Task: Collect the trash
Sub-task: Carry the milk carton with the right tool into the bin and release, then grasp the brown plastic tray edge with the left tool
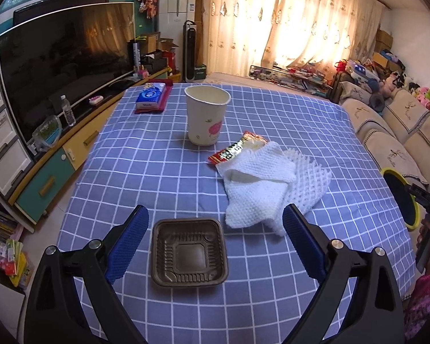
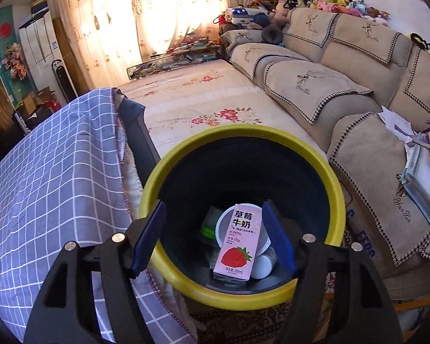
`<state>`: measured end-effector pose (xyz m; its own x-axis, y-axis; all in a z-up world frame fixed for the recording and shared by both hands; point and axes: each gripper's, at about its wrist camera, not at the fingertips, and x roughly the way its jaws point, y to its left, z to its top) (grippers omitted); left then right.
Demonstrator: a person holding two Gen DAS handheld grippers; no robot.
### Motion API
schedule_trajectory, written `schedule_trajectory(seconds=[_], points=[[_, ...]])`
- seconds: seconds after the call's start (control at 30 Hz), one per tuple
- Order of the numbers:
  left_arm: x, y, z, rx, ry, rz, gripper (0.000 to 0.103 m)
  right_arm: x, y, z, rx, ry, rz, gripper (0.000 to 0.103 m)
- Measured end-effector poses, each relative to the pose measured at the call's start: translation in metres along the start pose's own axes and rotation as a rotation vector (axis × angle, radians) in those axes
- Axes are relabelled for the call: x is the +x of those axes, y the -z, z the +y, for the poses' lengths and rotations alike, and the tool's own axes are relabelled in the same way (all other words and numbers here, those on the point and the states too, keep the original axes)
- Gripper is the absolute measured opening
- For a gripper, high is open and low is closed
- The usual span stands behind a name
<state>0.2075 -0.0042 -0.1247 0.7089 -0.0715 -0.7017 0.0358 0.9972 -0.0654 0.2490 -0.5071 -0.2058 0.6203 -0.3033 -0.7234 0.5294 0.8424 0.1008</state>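
In the left wrist view a brown plastic tray (image 1: pixel 189 253) lies on the blue checked tablecloth (image 1: pixel 157 166), between the open fingers of my left gripper (image 1: pixel 215 229). Behind it lie white foam netting and a napkin (image 1: pixel 269 183), a red snack wrapper (image 1: pixel 238 147) and a paper cup (image 1: pixel 206 114). In the right wrist view my right gripper (image 2: pixel 213 235) is open above a yellow-rimmed bin (image 2: pixel 334 183). A pink strawberry milk carton (image 2: pixel 238 242) is in the bin between the fingers, apart from the left pad. A white cup (image 2: pixel 223 226) lies beneath it.
A blue tissue pack (image 1: pixel 152 97) sits at the table's far left. A TV and cabinet (image 1: pixel 57 66) stand left of the table. The bin (image 1: pixel 401 197) stands off the table's right edge, beside a beige sofa (image 2: pixel 344 91).
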Motion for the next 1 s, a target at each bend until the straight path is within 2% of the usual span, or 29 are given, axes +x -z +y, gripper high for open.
schedule_trajectory(seconds=[0.07,0.1,0.3,0.57,0.6,0.7,0.83,1.0], points=[[0.001,0.002,-0.002,0.012,0.000,0.009,0.091,-0.001,0.000,0.002,-0.005,-0.002,-0.002,0.066],[0.001,0.002,-0.003,0.017,0.001,0.012,0.084,-0.003,0.000,0.002,-0.004,-0.005,-0.005,0.066],[0.016,0.011,-0.005,0.020,-0.007,0.085,0.057,-0.008,-0.002,0.000,0.006,-0.016,-0.014,0.066],[0.036,0.020,-0.008,0.032,-0.023,0.150,0.032,-0.010,-0.002,0.003,-0.006,-0.021,-0.017,0.066],[0.039,0.021,-0.008,0.034,-0.025,0.160,0.025,-0.010,-0.002,0.003,-0.004,-0.021,-0.016,0.066],[0.044,0.025,-0.009,0.038,-0.024,0.178,0.016,-0.010,-0.001,0.004,-0.002,-0.022,-0.016,0.066],[0.050,0.028,-0.010,0.045,-0.018,0.196,0.008,-0.009,-0.001,0.004,-0.003,-0.023,-0.014,0.066],[0.048,0.028,-0.010,0.052,-0.024,0.182,0.006,-0.009,0.000,0.003,0.001,-0.025,-0.016,0.066]])
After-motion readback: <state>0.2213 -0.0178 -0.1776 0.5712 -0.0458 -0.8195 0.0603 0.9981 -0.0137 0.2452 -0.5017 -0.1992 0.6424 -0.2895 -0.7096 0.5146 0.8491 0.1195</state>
